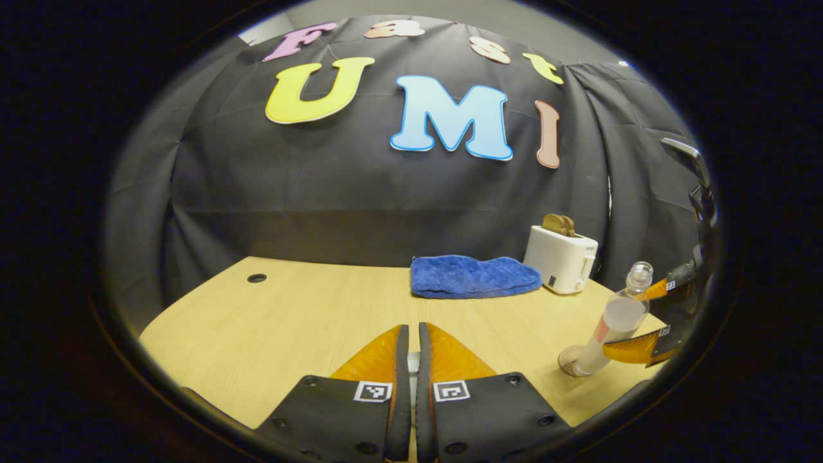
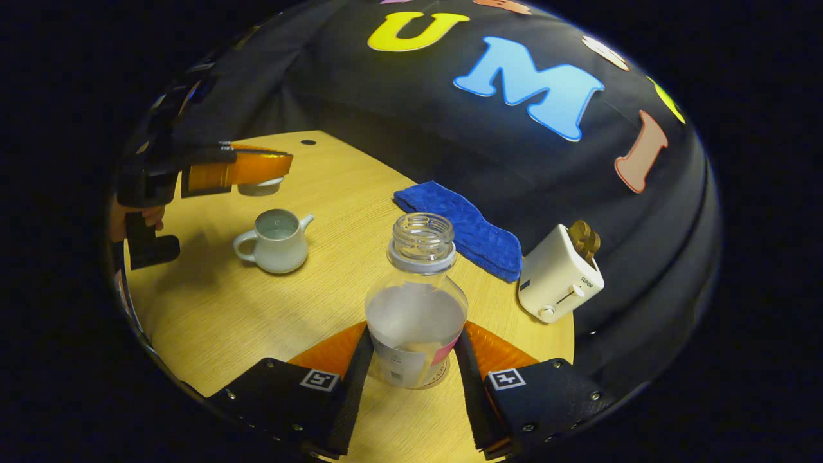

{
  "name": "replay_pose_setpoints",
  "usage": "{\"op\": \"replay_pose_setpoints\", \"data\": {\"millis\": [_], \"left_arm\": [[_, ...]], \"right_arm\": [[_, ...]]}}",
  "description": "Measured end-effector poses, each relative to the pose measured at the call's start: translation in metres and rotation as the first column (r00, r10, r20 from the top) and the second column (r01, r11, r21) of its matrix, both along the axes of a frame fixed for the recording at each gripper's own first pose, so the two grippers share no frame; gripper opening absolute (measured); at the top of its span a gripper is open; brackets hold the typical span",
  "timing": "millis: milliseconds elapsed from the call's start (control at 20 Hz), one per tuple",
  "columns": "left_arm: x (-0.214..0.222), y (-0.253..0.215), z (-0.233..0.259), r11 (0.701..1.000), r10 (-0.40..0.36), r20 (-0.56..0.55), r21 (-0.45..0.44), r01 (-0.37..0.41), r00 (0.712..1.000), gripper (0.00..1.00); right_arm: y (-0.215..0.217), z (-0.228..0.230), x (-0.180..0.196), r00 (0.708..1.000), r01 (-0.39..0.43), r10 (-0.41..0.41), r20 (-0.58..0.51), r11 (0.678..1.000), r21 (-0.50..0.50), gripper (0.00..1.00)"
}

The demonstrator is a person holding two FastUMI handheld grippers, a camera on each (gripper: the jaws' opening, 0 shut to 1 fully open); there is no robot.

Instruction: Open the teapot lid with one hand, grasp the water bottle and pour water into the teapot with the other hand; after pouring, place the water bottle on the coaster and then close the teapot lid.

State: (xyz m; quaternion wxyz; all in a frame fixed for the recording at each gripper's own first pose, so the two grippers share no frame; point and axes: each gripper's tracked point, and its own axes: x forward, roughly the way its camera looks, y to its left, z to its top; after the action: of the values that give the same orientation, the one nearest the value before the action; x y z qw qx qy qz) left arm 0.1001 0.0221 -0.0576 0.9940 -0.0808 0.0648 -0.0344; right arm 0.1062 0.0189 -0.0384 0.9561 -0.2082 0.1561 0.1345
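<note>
Left gripper view first: the left gripper (image 1: pixel 411 366) has its fingers pinched nearly together with something small and pale wedged in the slit between them – too little of it shows here to say what it is. Beyond it the wooden table (image 1: pixel 289 315) runs back to the black cloth wall, with a blue towel (image 1: pixel 474 276) lying along the far edge and a white toaster (image 1: pixel 560 258) with toast sticking out just beside the towel, near the far right corner. Over by the right edge the water bottle (image 1: pixel 616 321) stands capless, base on a round coaster (image 1: pixel 571 361), with the right gripper (image 1: pixel 636 321) straddling its body. Right gripper view: the right gripper (image 2: pixel 415 370) has a finger on each side of the water bottle (image 2: pixel 416 308), which stands upright on the coaster (image 2: pixel 437 379) near the table's (image 2: pixel 212 321) near edge, partly filled – whether both fingers actually press on it or just sit beside it, I can't tell. Toward the left edge sits the pale teapot (image 2: pixel 275 243), lid off, water visible inside. Above and behind it the left gripper (image 2: pixel 273 177), held by a hand (image 2: pixel 138 218), is clamped on the teapot lid (image 2: pixel 260 187), up off the surface. The blue towel (image 2: pixel 466 228) and toaster (image 2: pixel 560 273) sit at the far edge.
</note>
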Motion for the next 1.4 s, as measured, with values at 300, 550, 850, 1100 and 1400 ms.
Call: {"op": "replay_pose_setpoints", "data": {"millis": [300,550,850,1100,1400], "left_arm": [[0.004,-0.011,-0.003,1.000,-0.013,-0.004,0.018,0.013,1.000,0.10],[0.004,-0.015,-0.004,0.999,-0.025,-0.013,0.026,0.025,1.000,0.10],[0.007,-0.019,-0.011,0.999,-0.033,-0.027,0.035,0.034,0.999,0.10],[0.009,-0.021,-0.022,0.999,-0.035,-0.048,0.040,0.037,0.998,0.10],[0.010,-0.022,-0.029,0.997,-0.042,-0.040,0.068,0.045,0.998,0.10]], "right_arm": [[-0.019,0.000,0.013,0.995,0.104,-0.099,-0.031,0.963,0.247,0.69],[-0.031,-0.002,0.026,0.986,0.166,-0.166,-0.027,0.928,0.334,0.69],[-0.034,-0.008,0.031,0.986,0.167,-0.165,-0.035,0.925,0.341,0.70],[-0.030,-0.008,0.026,0.990,0.143,-0.136,-0.045,0.925,0.352,0.76],[-0.031,0.004,0.021,0.989,0.144,-0.142,-0.034,0.916,0.375,0.98]]}}
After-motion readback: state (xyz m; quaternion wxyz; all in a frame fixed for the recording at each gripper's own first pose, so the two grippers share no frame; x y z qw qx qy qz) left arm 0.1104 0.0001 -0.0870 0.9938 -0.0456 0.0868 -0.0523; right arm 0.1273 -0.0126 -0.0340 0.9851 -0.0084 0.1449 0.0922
